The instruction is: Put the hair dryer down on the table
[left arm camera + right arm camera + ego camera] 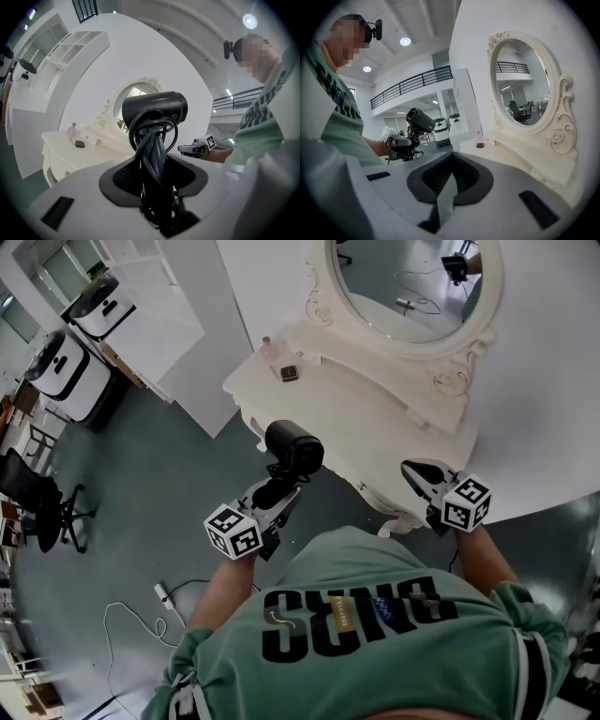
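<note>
A black hair dryer (293, 448) stands upright in the air just off the front left corner of the white dressing table (375, 418). My left gripper (279, 487) is shut on its handle, which has the black cord (152, 154) wound round it. In the left gripper view the dryer's barrel (154, 110) lies crosswise above the jaws. My right gripper (424, 476) hovers at the table's front edge, jaws closed together and empty. The right gripper view shows the dryer (420, 119) off to the left.
An oval mirror (412, 287) rises at the back of the table. A pink bottle (272, 350) and a small dark box (289, 373) sit on its left end. On the floor are a black office chair (42, 507), white carts (70, 371) and a white cable (141, 615).
</note>
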`<state>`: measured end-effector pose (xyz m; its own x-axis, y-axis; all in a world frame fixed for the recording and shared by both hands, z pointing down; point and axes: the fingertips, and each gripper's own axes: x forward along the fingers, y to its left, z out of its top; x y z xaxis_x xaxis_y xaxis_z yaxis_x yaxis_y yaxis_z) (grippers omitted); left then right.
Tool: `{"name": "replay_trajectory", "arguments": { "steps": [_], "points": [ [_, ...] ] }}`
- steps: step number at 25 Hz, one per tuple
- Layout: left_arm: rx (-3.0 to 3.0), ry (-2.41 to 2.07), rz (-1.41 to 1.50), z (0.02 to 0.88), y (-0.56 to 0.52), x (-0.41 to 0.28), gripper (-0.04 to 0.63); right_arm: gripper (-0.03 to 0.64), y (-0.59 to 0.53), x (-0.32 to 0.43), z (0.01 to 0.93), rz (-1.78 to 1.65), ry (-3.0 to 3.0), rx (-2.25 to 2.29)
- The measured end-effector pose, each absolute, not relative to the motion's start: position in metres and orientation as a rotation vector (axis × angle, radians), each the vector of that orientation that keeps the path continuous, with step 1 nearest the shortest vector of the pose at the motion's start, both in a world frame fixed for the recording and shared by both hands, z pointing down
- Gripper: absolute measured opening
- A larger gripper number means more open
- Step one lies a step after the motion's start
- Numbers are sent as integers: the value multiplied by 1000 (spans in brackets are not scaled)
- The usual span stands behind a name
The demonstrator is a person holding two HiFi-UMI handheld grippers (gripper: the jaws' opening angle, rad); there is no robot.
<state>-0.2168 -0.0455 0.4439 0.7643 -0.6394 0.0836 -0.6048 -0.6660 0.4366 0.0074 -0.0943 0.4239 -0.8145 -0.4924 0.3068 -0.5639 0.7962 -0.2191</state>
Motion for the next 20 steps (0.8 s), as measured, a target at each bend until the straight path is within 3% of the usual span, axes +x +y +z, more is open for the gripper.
{"name": "replay_trajectory", "arguments": {
  "steps": [13,20],
  "points": [
    [2398,-1142,-95,451,-155,-149,179,-5,-207,81,436,469,-2839,631],
    [2444,-1225,68,449,-192,-171,179,-6,-234,78,442,466,-2855,605]
  ]
}}
